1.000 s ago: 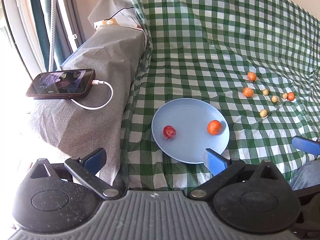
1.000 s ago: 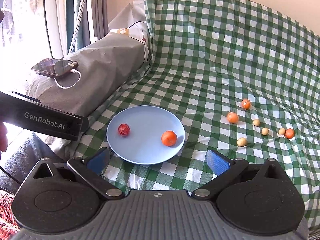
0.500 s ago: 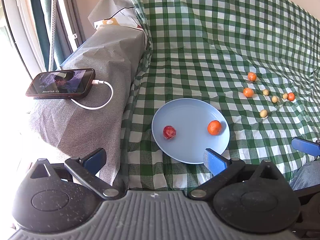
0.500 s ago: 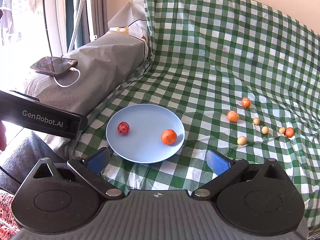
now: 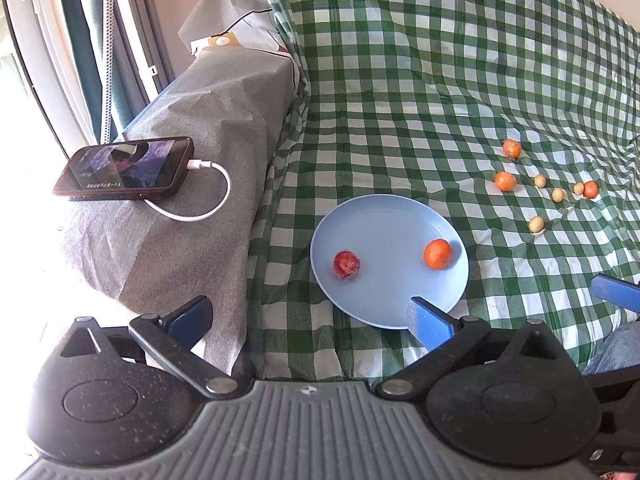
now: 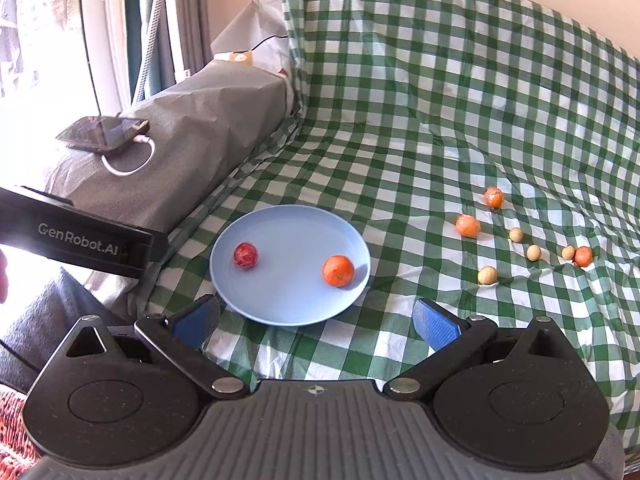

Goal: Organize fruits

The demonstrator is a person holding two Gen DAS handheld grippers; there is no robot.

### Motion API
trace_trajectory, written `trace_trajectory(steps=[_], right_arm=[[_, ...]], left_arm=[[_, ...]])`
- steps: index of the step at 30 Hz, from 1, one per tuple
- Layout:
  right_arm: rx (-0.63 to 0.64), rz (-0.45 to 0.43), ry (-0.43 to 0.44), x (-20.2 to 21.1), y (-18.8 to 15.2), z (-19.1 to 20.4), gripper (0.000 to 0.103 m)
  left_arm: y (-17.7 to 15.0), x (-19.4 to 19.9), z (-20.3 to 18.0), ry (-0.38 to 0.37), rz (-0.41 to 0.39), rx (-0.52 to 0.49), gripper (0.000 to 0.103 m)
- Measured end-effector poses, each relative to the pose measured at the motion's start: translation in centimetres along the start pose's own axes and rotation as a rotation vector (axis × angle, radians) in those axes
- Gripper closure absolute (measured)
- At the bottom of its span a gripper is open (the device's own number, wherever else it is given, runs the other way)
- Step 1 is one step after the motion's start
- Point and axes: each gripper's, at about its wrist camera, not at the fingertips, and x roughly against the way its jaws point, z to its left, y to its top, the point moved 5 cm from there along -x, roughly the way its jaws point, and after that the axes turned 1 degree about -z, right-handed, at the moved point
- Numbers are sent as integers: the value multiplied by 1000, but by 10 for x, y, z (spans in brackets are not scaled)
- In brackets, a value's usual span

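From the left wrist view, the left claw (image 5: 308,316) hangs spread wide with nothing between its blue pads, low over the near edge of the checked cloth (image 5: 400,100). Just ahead sits the blue plate (image 5: 384,216), and it already carries two fruits: a red fruit (image 5: 346,264) on its left side and an orange (image 5: 437,254) on its right, well apart from each other. Off to the right, loose on the cloth, a scatter waits: three small orange fruits and four pale little ones, starting with the nearest pale fruit (image 5: 536,224). A phone (image 5: 124,169) on a charging cable lies on the grey covered armrest (image 5: 208,112) to the left.

Over to the right wrist view: the right claw (image 6: 316,316) is also released and empty, pads spread, hovering near the plate's front rim. The same loose cluster lies to its right, the closest orange one (image 6: 467,226) between the plate and the far pieces.

My read: an early stage. Two fruits plated, seven left out on the cloth, and neither claw has committed to a pick yet.
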Motion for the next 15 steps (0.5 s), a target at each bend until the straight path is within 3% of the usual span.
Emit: trace_trajectory(steps=[8, 15], right_arm=[[-129, -32, -70, -6, 0, -36, 1], [-255, -51, -171, -11, -10, -95, 1]], left_arm=[[27, -10, -19, -8, -4, -16, 0], [50, -38, -69, -75, 33, -65, 0]])
